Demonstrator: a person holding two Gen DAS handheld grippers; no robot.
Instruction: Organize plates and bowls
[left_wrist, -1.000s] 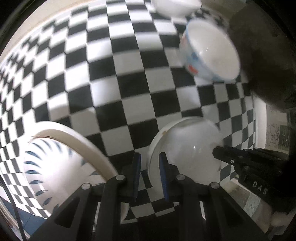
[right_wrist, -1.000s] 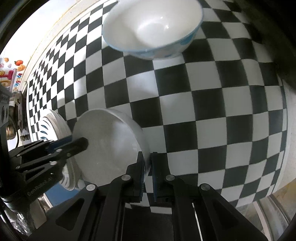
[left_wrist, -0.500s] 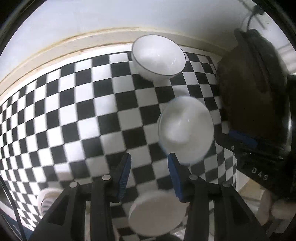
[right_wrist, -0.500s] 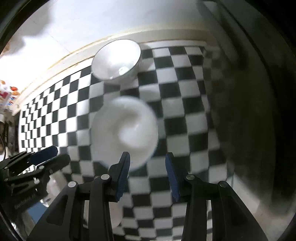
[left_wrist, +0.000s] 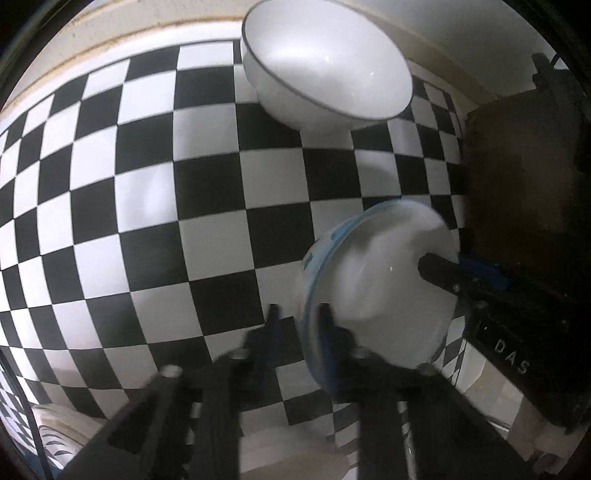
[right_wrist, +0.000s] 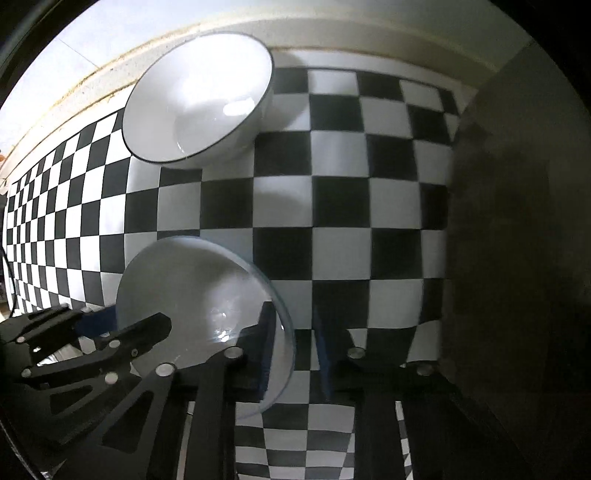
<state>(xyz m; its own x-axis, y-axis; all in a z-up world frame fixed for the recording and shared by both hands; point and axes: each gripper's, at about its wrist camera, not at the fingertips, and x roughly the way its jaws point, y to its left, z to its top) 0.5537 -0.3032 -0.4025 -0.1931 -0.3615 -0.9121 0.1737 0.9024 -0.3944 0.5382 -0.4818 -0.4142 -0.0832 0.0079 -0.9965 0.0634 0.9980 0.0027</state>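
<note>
We close both hand-held grippers on one blue-rimmed bowl (left_wrist: 380, 284): left hand-held gripper (left_wrist: 297, 325) and right hand-held gripper (right_wrist: 291, 339) each straddle its rim above the checkered bench (right_wrist: 340, 206). A second bowl (right_wrist: 199, 99) stands beyond.

Two white bowls on the checkered cloth

A blue-patterned bowl (left_wrist: 380, 291) sits tilted at the near right, rim between gripper fingers; a larger dark-rimmed bowl (left_wrist: 325, 62) stands upright, well apart at the far edge.

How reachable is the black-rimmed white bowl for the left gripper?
Probably not yet: the left gripper is shut on the blue-patterned white bowl. Otherwise, the black-rimmed white bowl sits unobstructed.
</note>
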